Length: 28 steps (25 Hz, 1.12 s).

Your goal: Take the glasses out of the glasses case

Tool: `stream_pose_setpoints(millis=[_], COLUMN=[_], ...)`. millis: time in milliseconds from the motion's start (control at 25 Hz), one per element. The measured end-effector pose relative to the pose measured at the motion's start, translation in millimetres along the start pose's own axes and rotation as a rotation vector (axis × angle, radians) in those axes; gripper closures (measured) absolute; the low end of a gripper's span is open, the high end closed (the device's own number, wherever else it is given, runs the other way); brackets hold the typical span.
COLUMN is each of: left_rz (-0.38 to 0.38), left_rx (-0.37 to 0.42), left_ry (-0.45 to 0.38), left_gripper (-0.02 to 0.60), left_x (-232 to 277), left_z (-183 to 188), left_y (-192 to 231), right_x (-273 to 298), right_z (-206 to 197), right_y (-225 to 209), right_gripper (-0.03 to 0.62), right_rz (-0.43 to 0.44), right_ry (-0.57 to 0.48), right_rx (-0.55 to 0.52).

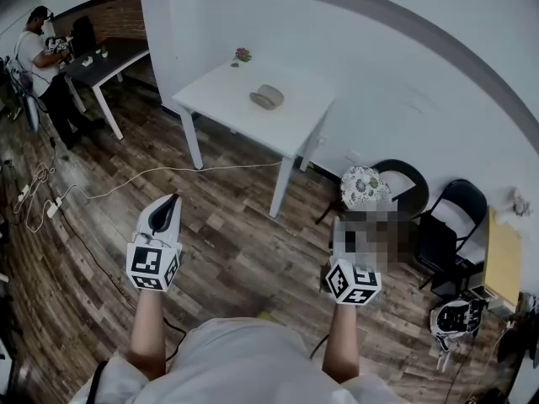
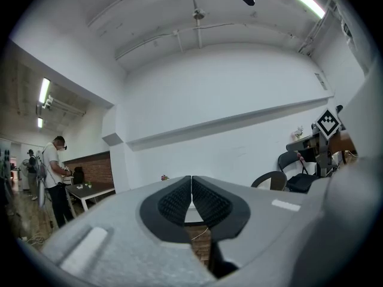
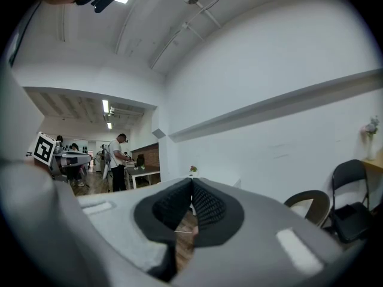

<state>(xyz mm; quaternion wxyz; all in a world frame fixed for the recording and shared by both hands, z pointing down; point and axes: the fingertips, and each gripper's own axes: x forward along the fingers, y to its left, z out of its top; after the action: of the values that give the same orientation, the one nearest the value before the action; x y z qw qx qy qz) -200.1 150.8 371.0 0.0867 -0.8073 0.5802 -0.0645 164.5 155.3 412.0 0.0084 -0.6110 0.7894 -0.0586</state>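
Beige-grey and oval, the domed glasses case (image 1: 267, 97) lies near the middle of the white square table (image 1: 219, 95), with a small potted flower (image 1: 242, 55) at that table's far corner. We stand well back from the table on the dark wooden plank floor (image 1: 236, 251), both tools pointing level towards it.

Our left gripper (image 1: 173, 200) is clenched, its ribbed black pads (image 2: 176, 202) meeting with nothing between them. Our right gripper (image 3: 191, 187) is clenched and empty too.

The case sits ahead of both grippers, well apart from them and roughly between their lines. We judge the left one slightly nearer. The case's long axis runs roughly across our view.

It looks closed, though it is too small here for us to make out a seam or hinge, and no glasses show. We judge that we must first come up to the table and part the jaws.
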Motion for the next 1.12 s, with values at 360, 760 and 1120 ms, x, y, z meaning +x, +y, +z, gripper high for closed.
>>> stream_pose_setpoints(millis=[360, 760, 1120], left_rz=[-0.022, -0.020, -0.020], left_rx=[-0.024, -0.033, -0.041], left_ry=[0.011, 0.013, 0.013], left_gripper=[0.492, 0.483, 0.483], left_x=[3, 11, 32], left_z=[-5, -8, -9], left_y=[-6, -9, -22], right_x=[-1, 3, 14], right_z=[-5, -9, -10], right_y=[0, -6, -28], right_gripper=[0.591, 0.591, 0.591], right_rz=[0.003, 0.003, 0.010], right_ry=[0.014, 0.020, 0.017], right_rx=[-0.008, -0.004, -0.001])
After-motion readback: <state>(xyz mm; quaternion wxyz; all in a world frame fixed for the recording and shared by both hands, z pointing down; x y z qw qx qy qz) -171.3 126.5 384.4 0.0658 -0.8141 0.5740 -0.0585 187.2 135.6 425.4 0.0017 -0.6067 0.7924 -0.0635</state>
